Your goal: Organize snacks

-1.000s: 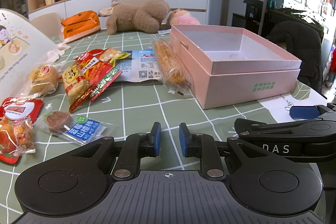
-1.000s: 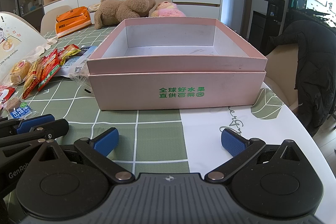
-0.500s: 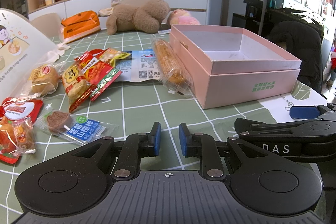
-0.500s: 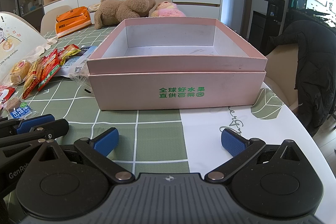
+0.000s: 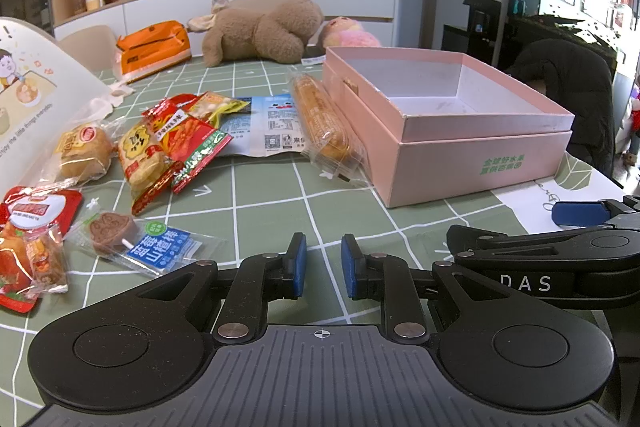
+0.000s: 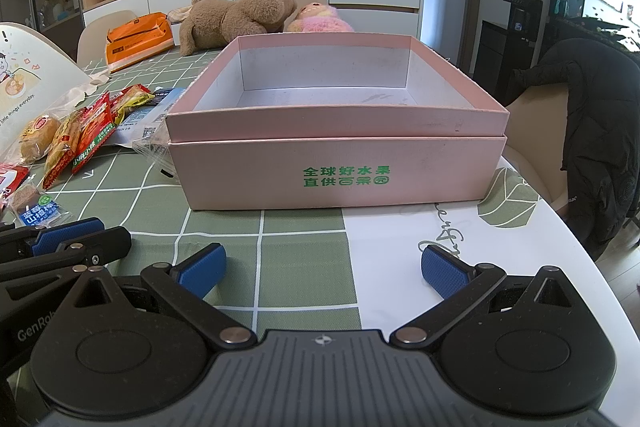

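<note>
1. The left tool point(image 5: 322, 265) hovered low over the green checked counter point(image 5: 272, 195); its blue pads stood close together with a narrow gap between them and nothing held.
2. The right tool point(image 6: 323, 269) sat just beside it, facing the pink box point(image 6: 336, 169); its pads were spread wide apart and empty.
3. The pink box rested open on the counter, its white inside bare; green lettering marked its near wall.
4. A long bread stick in clear wrap point(image 5: 322, 125) lay against the box's left wall, apparently touching it, though the wrap blurred the edge.
5. Left of that lay a white and blue packet point(image 5: 266, 129), a red packet point(image 5: 188, 141), a yellow rice cracker point(image 5: 140, 157) and a small round cake point(image 5: 84, 153), crowded and overlapping.
6. Nearer the left tool lay a lollipop in a blue wrapper point(image 5: 136, 239); a red pouch point(image 5: 32, 215) lay at the far left edge.
7. A brown plush bear point(image 5: 264, 31) and an orange tissue pack point(image 5: 154, 47) lay at the counter's far end.
</note>
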Available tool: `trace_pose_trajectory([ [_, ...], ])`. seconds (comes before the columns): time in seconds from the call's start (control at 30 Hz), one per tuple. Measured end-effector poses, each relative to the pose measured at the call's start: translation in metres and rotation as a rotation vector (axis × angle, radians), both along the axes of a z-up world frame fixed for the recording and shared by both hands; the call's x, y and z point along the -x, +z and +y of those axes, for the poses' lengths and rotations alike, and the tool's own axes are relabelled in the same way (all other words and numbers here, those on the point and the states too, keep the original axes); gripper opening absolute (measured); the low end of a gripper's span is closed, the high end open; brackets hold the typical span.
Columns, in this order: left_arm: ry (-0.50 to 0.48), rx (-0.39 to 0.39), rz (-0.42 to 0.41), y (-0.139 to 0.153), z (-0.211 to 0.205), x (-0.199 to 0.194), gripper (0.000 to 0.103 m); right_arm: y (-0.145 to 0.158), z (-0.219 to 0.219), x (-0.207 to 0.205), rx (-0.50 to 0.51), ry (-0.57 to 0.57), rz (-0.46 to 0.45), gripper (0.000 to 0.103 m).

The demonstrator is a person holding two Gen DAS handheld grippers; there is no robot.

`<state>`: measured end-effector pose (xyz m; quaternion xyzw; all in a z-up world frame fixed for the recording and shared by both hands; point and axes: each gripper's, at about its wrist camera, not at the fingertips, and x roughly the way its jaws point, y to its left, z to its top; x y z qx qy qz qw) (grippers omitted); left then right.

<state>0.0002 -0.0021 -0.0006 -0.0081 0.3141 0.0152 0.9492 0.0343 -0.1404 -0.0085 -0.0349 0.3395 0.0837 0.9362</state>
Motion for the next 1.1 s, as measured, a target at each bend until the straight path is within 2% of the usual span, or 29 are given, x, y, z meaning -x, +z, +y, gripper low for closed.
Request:
trace_pose_trajectory([
  [0.13, 0.0, -0.006, 0.0, 0.0, -0.001, 0.0, 0.023, 0.0, -0.004, -0.001, -0.007, 0.001, 0.002, 0.103],
  [0.2, 0.0, -0.015, 0.0, 0.0, -0.001, 0.0, 0.023, 0.005, -0.005, -0.005, 0.005, 0.028, 0.058, 0.103],
  [0.27, 0.0, -0.021, 0.001, 0.0, -0.002, 0.0, 0.023, 0.011, -0.005, -0.007, 0.022, 0.044, 0.155, 0.103],
  [0.4, -0.034, 0.011, 0.029, 0.011, 0.006, 0.006, 0.024, 0.011, -0.004, -0.007, 0.036, 0.006, 0.198, 0.103],
  [0.47, -0.03, -0.005, 0.002, 0.029, 0.021, 0.016, 0.027, 0.015, -0.003, -0.014, 0.043, 0.01, 0.231, 0.103],
  [0.53, -0.002, -0.05, -0.043, 0.048, 0.041, 0.023, 0.027, 0.02, 0.006, -0.02, 0.053, 0.082, 0.288, 0.101],
  [0.57, 0.032, -0.077, -0.068, 0.058, 0.056, 0.026, 0.026, 0.023, 0.01, -0.02, 0.049, 0.117, 0.296, 0.097],
  [0.63, 0.123, -0.097, -0.088, 0.069, 0.089, 0.025, 0.026, 0.034, 0.026, -0.017, 0.005, 0.212, 0.273, 0.097],
  [0.7, 0.245, -0.074, -0.07, 0.071, 0.132, 0.017, 0.026, 0.045, 0.044, -0.013, -0.042, 0.301, 0.258, 0.097],
  [0.8, 0.424, 0.015, 0.026, 0.057, 0.199, -0.002, 0.026, 0.053, 0.086, -0.013, -0.093, 0.456, 0.273, 0.097],
  [0.87, 0.459, 0.083, 0.093, 0.044, 0.228, -0.012, 0.026, 0.054, 0.111, -0.015, -0.091, 0.5, 0.234, 0.096],
  [0.97, 0.39, 0.103, 0.103, 0.035, 0.241, -0.018, 0.023, 0.05, 0.145, -0.022, -0.052, 0.563, 0.169, 0.096],
  [1.03, 0.34, 0.084, 0.106, 0.034, 0.239, -0.019, 0.024, 0.037, 0.167, -0.035, -0.039, 0.619, 0.186, 0.087],
  [1.1, 0.299, 0.129, 0.13, 0.031, 0.242, -0.019, 0.027, 0.03, 0.178, -0.04, -0.031, 0.672, 0.23, 0.06],
])
